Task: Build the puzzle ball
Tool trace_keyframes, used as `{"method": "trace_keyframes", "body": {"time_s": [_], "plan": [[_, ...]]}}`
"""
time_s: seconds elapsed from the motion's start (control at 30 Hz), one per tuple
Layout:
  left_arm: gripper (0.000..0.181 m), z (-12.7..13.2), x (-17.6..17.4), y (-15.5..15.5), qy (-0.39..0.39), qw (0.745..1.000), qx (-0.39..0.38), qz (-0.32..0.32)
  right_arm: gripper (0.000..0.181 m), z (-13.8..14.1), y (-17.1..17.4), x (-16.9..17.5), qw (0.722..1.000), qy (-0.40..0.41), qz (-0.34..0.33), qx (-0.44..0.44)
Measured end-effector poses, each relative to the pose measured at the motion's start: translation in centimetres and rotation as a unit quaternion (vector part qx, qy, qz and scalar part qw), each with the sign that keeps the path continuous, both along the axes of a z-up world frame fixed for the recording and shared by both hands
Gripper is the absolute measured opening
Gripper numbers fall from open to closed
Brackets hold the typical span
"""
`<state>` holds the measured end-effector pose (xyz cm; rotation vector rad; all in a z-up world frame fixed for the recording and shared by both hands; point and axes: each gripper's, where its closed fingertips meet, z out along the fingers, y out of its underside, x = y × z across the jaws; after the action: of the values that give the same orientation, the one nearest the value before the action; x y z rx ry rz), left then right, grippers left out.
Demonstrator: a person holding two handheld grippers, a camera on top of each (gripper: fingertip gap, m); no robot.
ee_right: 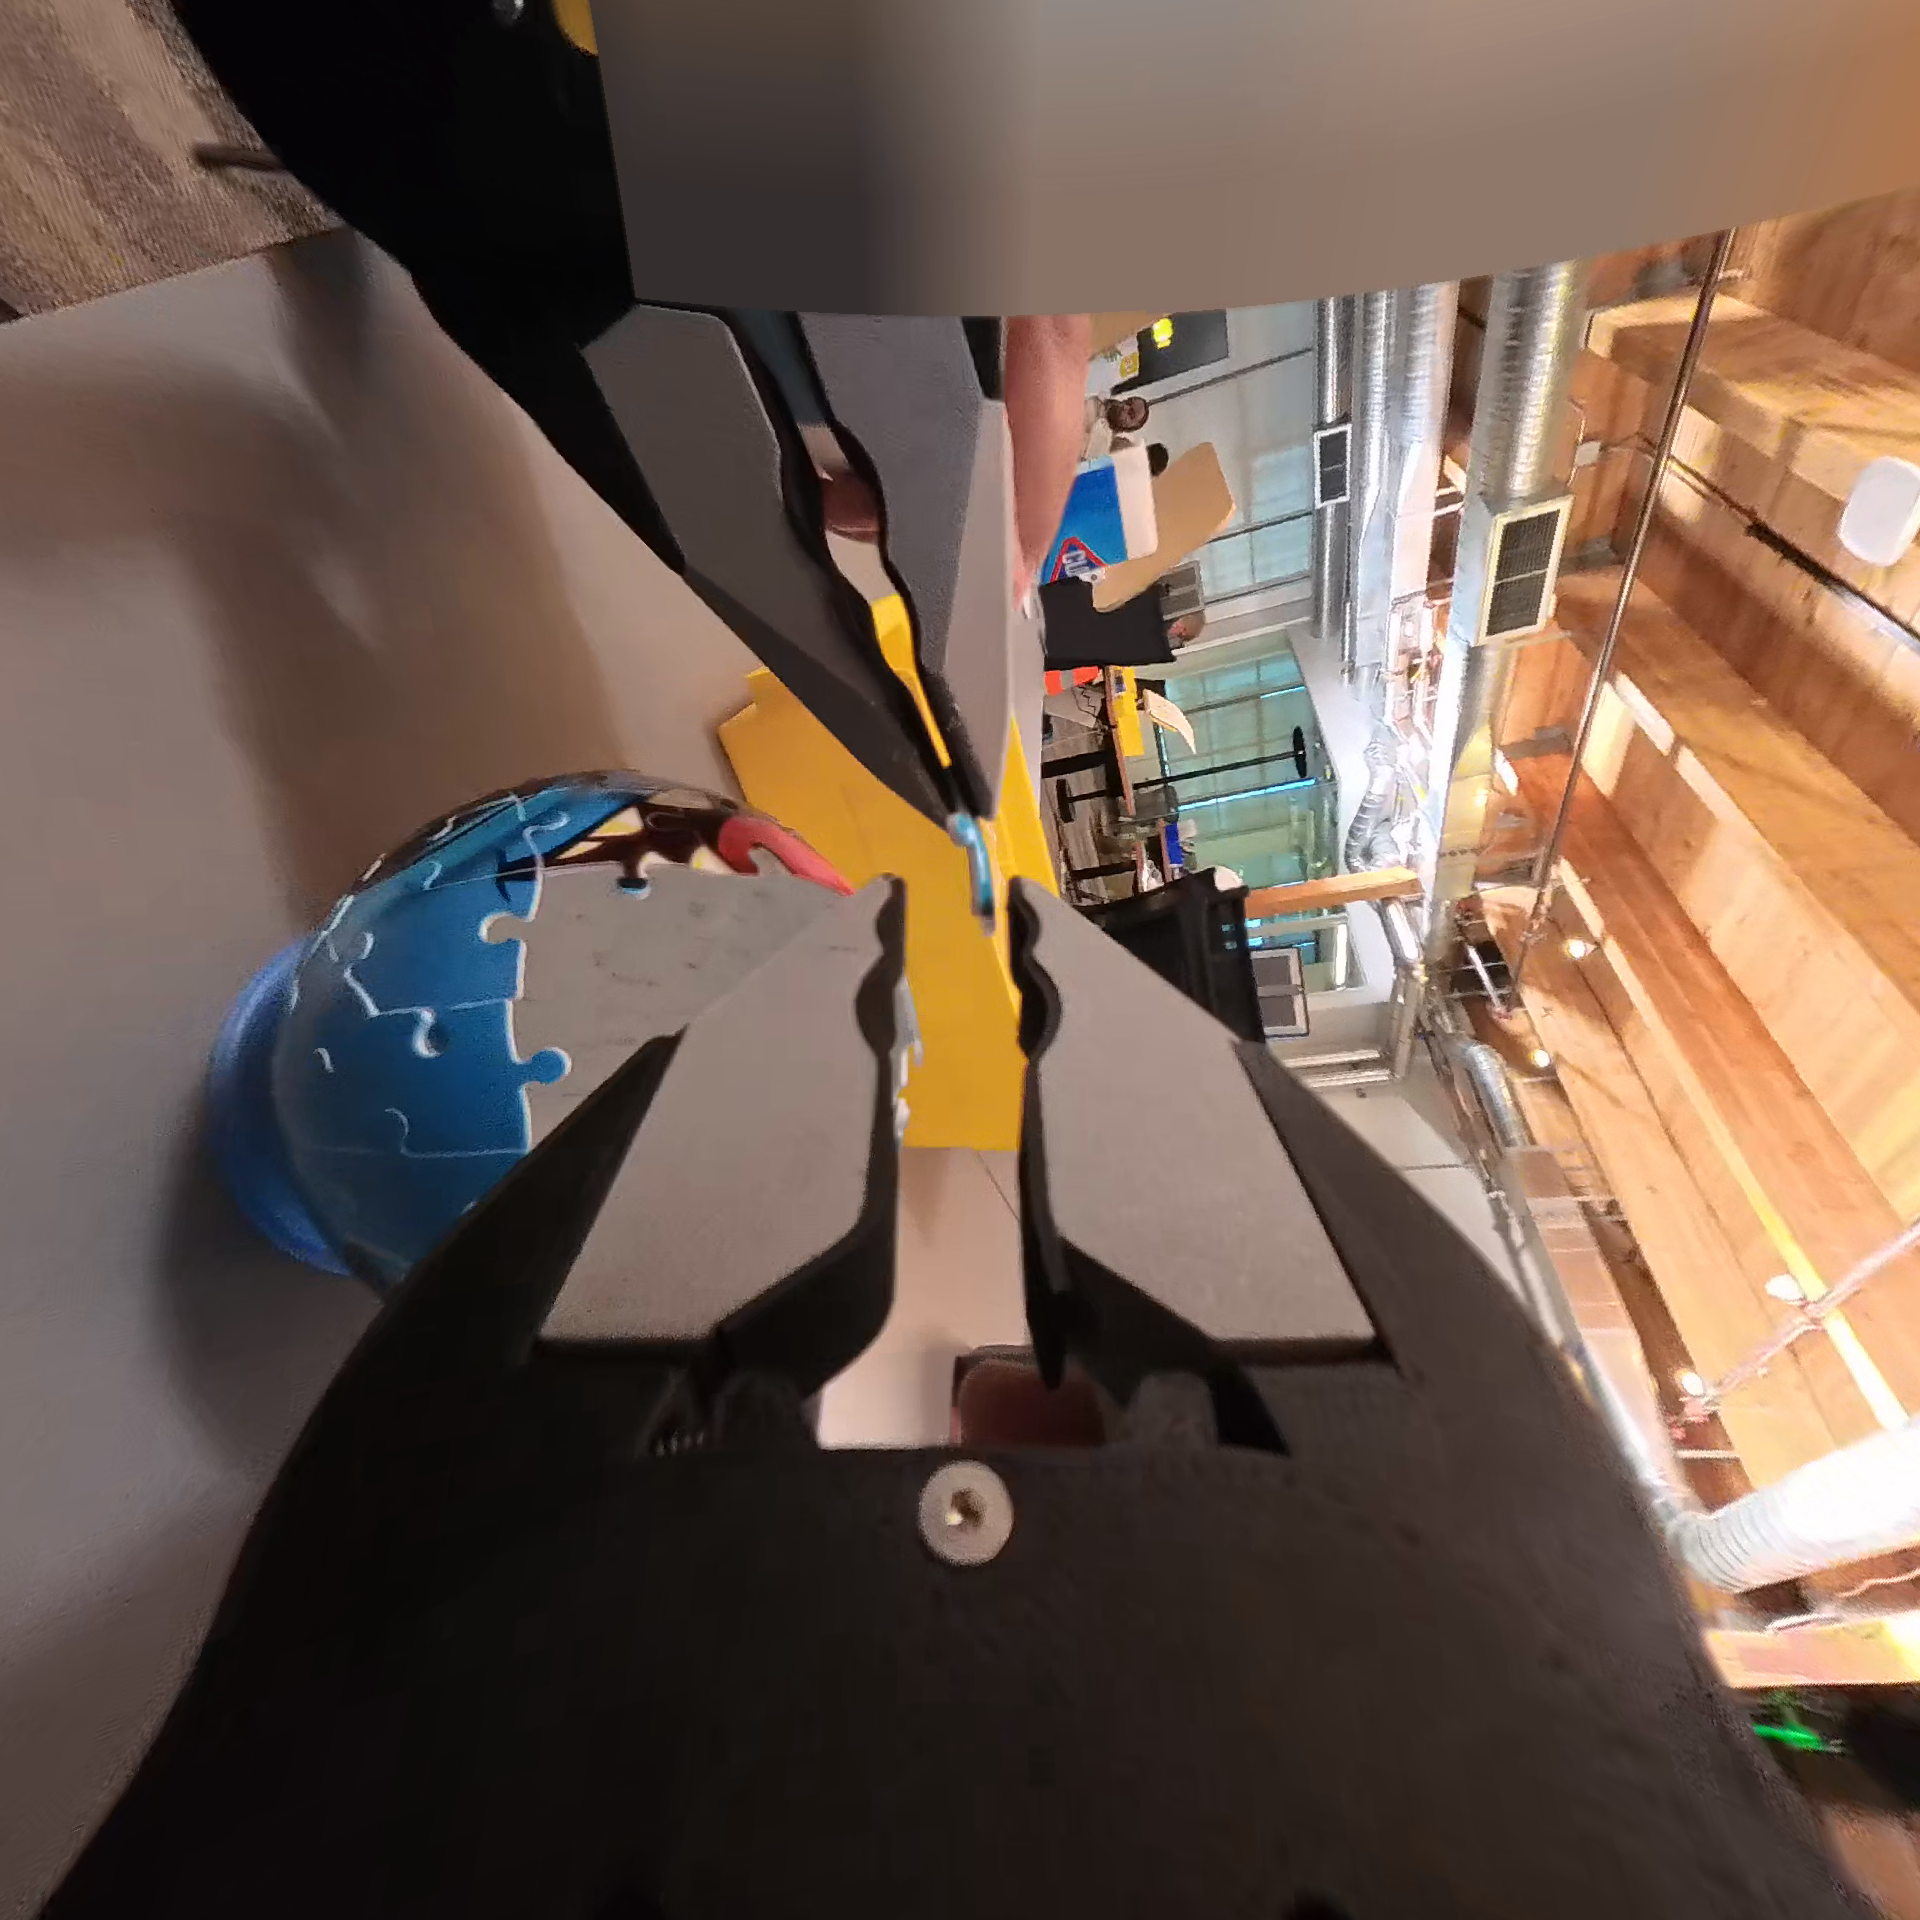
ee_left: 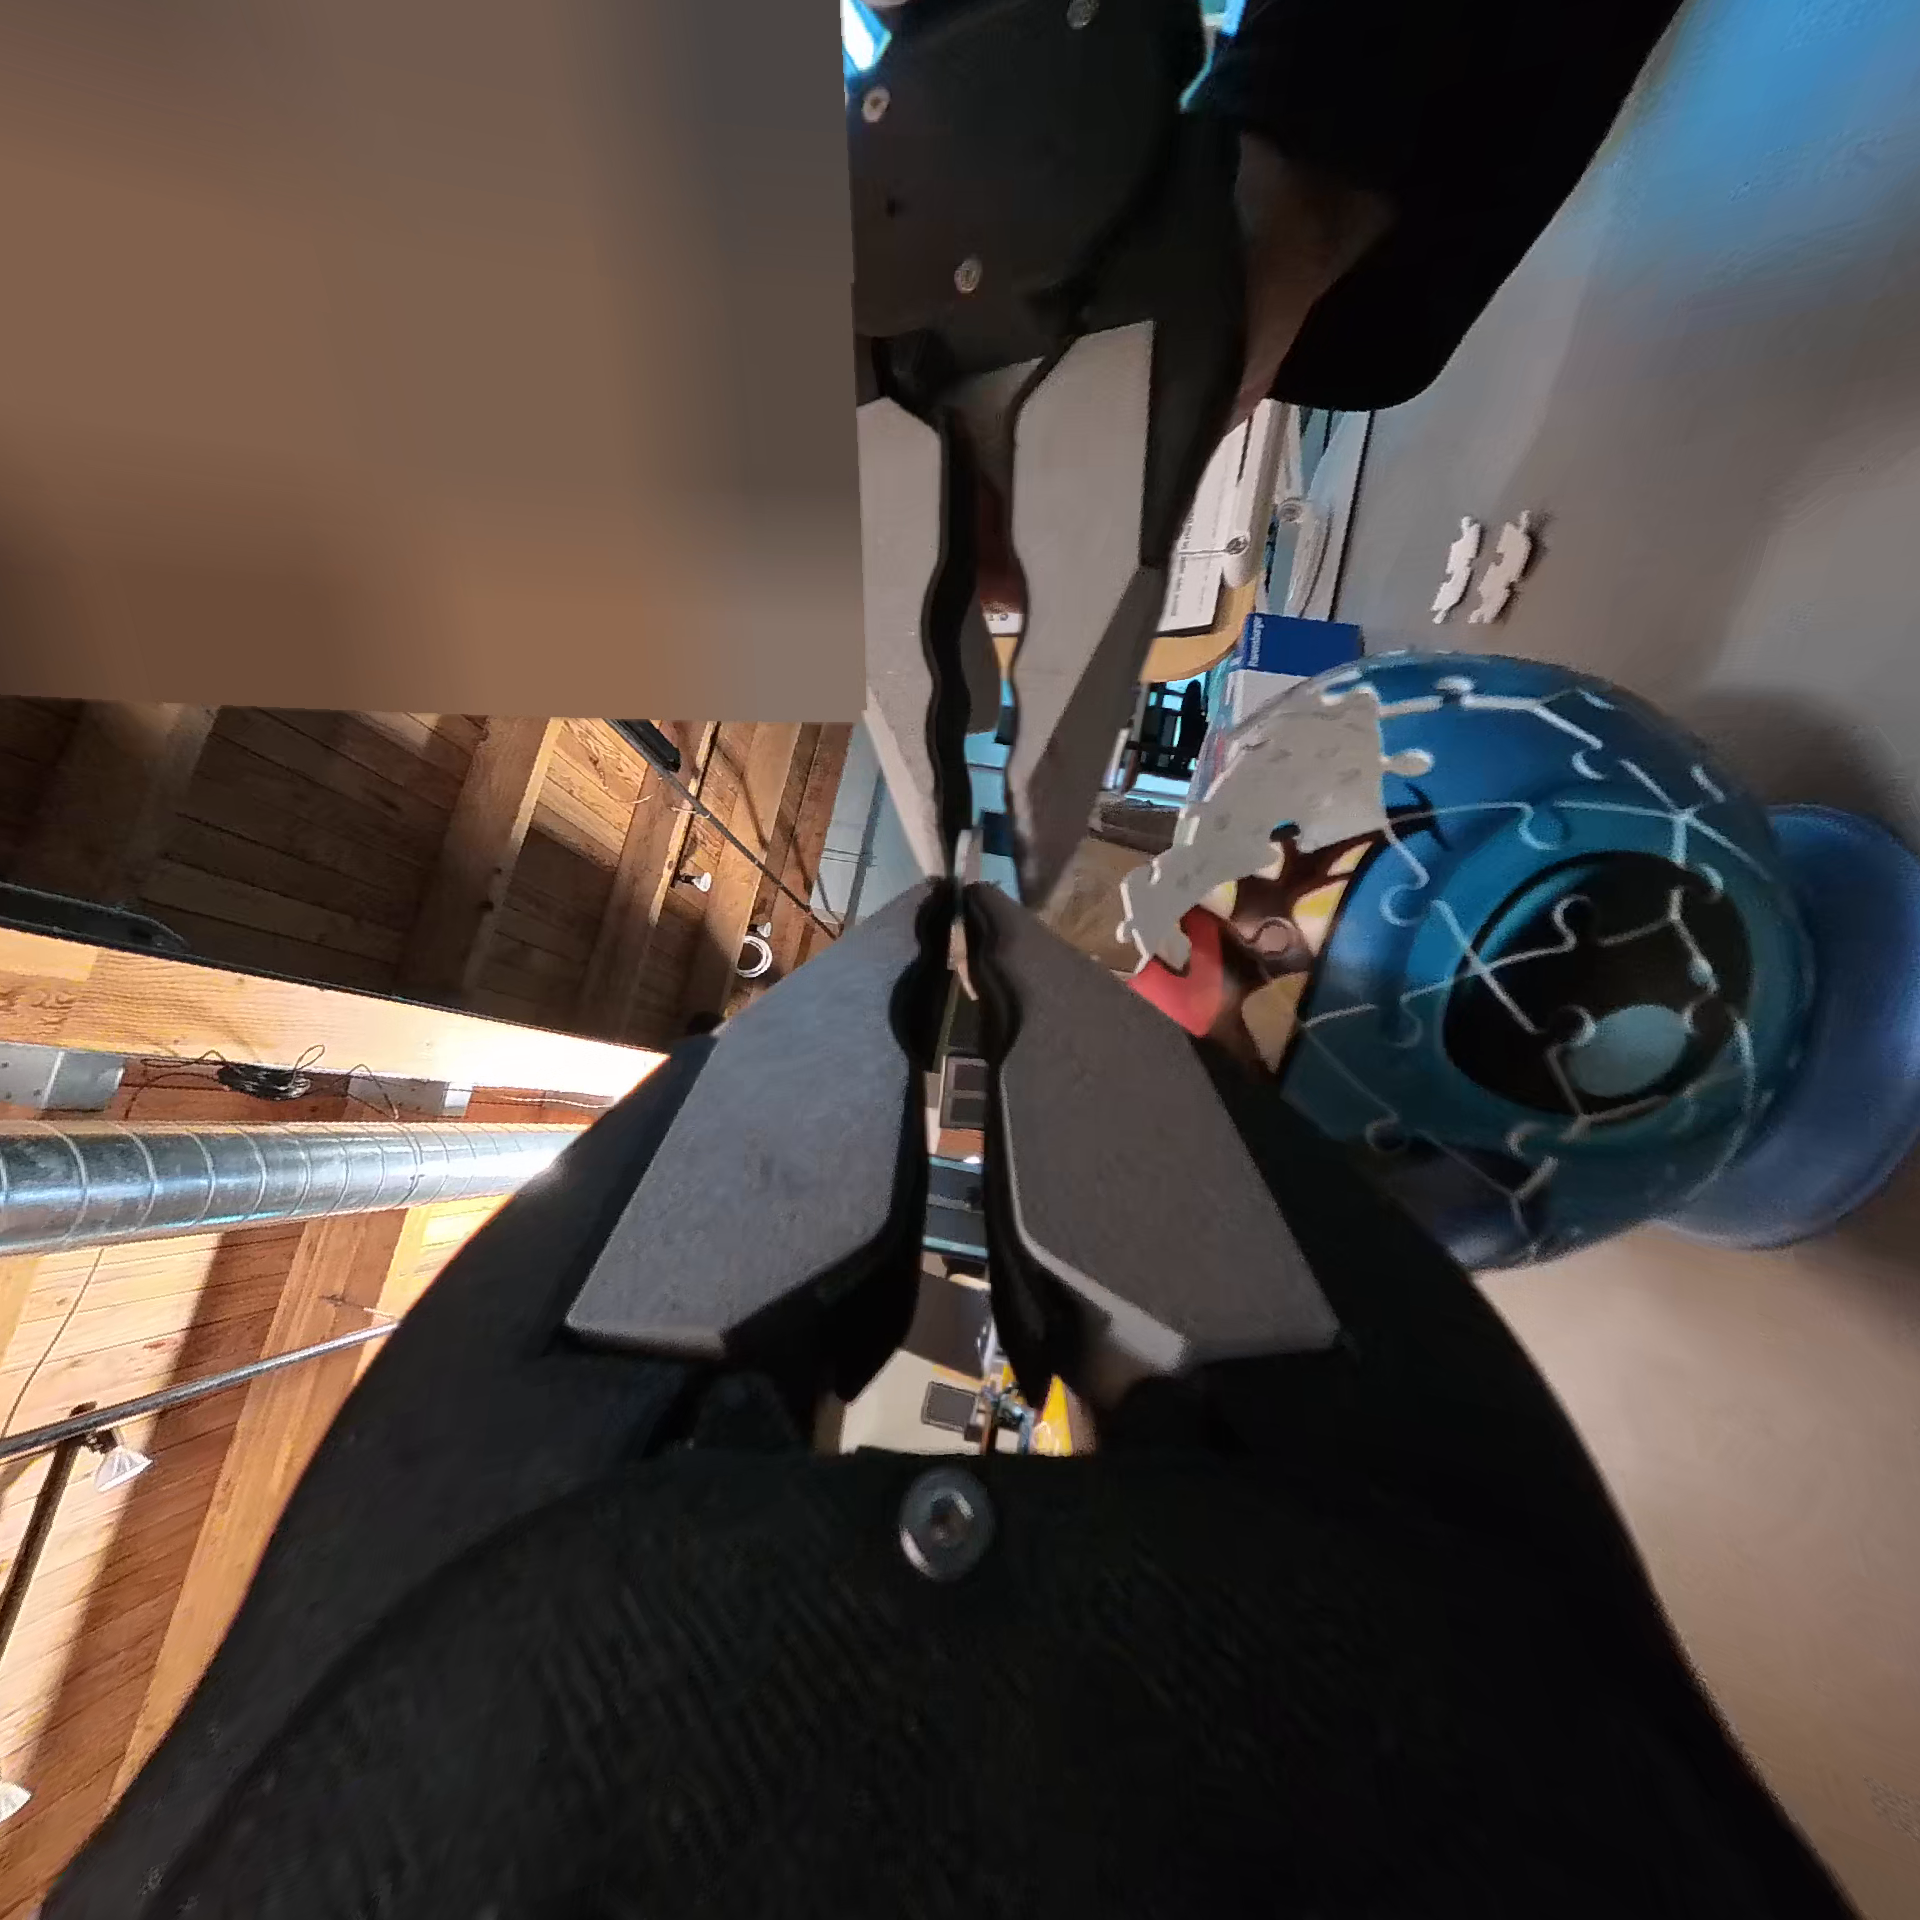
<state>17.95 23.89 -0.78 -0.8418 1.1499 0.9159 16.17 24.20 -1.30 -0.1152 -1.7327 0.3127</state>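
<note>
The partly built blue puzzle ball (ee_left: 1558,935) sits on a blue ring stand (ee_left: 1829,1039) on the grey table. A gap in its shell shows the grey backs of pieces. It also shows in the right wrist view (ee_right: 416,1018). My left gripper (ee_left: 956,902) is shut on a small blue puzzle piece (ee_right: 975,857), held in the air beside the ball. My right gripper (ee_right: 956,904) is open, tip to tip with the left gripper (ee_right: 961,805), its fingertips on either side of the piece. The right gripper also shows in the left wrist view (ee_left: 992,878).
Two loose pale pieces (ee_left: 1486,566) lie on the table beyond the ball. A blue box (ee_left: 1288,644) stands at the table's far edge. A yellow sheet (ee_right: 977,1039) lies on the table past the ball. A room with desks lies behind. Left and right tips are no more than a few centimetres apart.
</note>
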Motion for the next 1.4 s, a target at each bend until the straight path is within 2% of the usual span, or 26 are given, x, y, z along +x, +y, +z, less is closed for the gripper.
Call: {"method": "trace_keyframes", "body": {"time_s": [0.1, 0.27, 0.37, 0.5, 0.63, 0.77, 0.93, 1.27, 1.4], "plan": [[0.000, -0.3, 0.1, 0.1, -0.001, 1.000, -0.010, -0.002, 0.000, 0.2, -0.3, 0.2, 1.000, 0.012, 0.002, 0.020], [0.000, -0.3, -0.1, 0.3, -0.014, 0.999, -0.028, 0.007, 0.000, 0.1, 0.0, 0.1, 0.998, 0.024, -0.008, 0.057], [0.000, -0.4, -0.6, -0.4, -0.070, 0.994, -0.083, -0.008, 0.000, 0.1, 0.2, 0.2, 0.997, 0.028, -0.011, 0.075], [0.000, 0.9, -2.2, -1.8, -0.168, 0.974, -0.148, -0.029, 0.000, -0.5, 0.9, 0.2, 0.994, 0.008, -0.015, 0.104], [0.000, 1.0, -3.5, -1.2, -0.239, 0.944, -0.226, -0.018, 0.000, -1.2, 1.1, -0.1, 0.994, -0.005, -0.012, 0.112], [0.000, 0.3, -4.5, -0.1, -0.246, 0.938, -0.243, 0.009, 0.000, -1.3, 1.2, -0.2, 0.992, -0.005, -0.014, 0.129], [0.000, -0.8, -5.3, 1.3, -0.285, 0.916, -0.281, 0.020, 0.000, -1.6, 1.2, -0.2, 0.984, 0.007, -0.024, 0.177], [0.000, -0.8, -5.6, 2.5, -0.363, 0.857, -0.364, -0.021, 0.000, -2.1, 1.2, -0.2, 0.978, 0.021, -0.028, 0.204], [0.000, -1.0, -5.9, 2.9, -0.365, 0.855, -0.368, -0.013, 0.000, -2.3, 1.4, -0.2, 0.976, 0.025, -0.030, 0.212]]}}
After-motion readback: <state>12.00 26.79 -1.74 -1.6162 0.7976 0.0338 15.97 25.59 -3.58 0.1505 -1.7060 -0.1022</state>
